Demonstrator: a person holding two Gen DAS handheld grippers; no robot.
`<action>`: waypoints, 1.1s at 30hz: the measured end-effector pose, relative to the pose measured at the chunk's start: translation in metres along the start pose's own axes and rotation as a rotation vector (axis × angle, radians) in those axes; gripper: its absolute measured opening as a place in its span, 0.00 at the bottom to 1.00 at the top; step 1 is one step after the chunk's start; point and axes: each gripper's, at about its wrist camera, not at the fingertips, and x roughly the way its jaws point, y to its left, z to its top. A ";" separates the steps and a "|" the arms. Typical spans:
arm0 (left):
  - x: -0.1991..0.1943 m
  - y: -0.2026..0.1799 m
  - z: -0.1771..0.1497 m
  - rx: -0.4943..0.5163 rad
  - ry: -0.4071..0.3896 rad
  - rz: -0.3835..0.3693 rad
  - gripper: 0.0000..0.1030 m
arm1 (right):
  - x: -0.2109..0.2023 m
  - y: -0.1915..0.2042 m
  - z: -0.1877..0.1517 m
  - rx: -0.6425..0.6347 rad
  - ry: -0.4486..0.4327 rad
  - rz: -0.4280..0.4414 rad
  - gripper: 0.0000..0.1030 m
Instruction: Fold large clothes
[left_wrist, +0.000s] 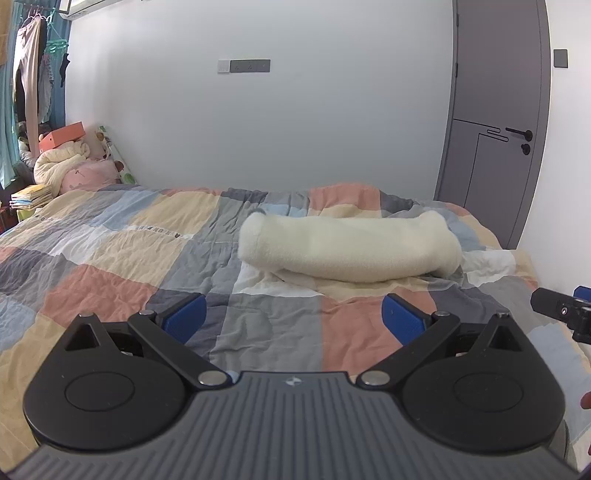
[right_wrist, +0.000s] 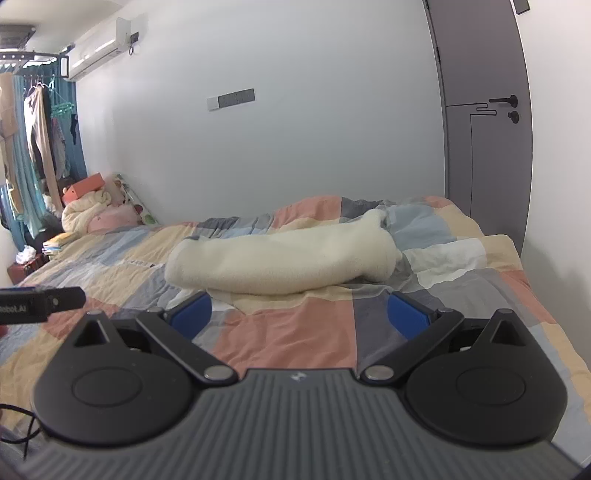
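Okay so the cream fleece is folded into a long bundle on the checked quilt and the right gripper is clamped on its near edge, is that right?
Not quite: the right gripper is open and clear of the cream fleece, as the right wrist view shows. The fleece does lie folded in a long bundle on the checked quilt.

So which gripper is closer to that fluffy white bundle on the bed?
Neither clearly. The left gripper and right gripper both hover open just short of the folded cream garment, not touching it.
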 end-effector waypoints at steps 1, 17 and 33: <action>-0.001 0.000 0.000 0.002 -0.002 -0.001 1.00 | -0.001 0.001 -0.001 -0.002 -0.005 -0.002 1.00; -0.009 -0.001 0.000 0.005 -0.005 -0.021 1.00 | -0.006 0.005 -0.005 0.001 0.007 0.009 1.00; -0.017 -0.010 0.003 0.009 -0.018 -0.022 1.00 | -0.008 0.005 -0.008 0.006 0.023 0.016 1.00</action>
